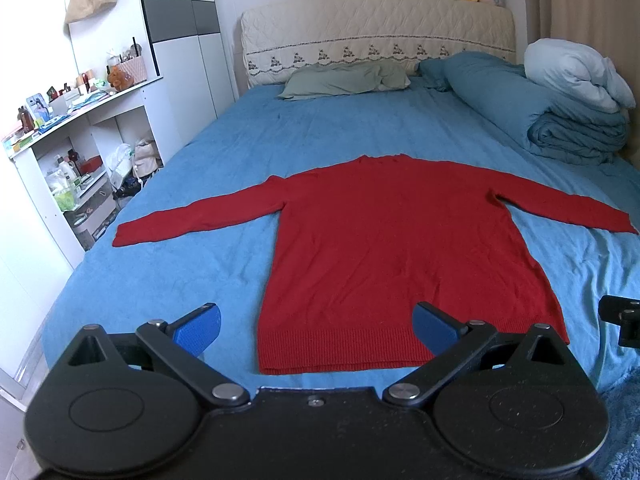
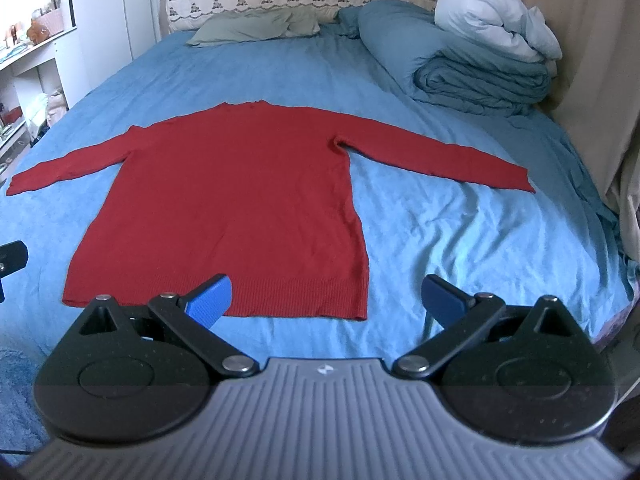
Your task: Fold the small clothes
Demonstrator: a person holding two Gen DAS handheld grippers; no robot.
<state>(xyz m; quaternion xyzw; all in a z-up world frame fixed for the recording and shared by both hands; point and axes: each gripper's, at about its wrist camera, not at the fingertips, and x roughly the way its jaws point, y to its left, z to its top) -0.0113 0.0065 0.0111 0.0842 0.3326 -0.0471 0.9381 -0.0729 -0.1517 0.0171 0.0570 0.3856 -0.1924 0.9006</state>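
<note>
A long-sleeved red knit sweater (image 1: 384, 248) lies flat on a blue bedsheet (image 1: 168, 280), sleeves spread toward 9 and 3 o'clock, ribbed hem nearest the cameras. The left gripper (image 1: 316, 326) hovers level over the hem's left corner, its blue-padded fingers (image 1: 200, 326) spread wide. The right gripper (image 2: 326, 300) hovers at the hem's right corner, likewise spread, holding nothing.

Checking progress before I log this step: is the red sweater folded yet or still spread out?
Spread out. The red sweater lies flat on the blue bedsheet, both sleeves stretched sideways, no fold anywhere.
</note>
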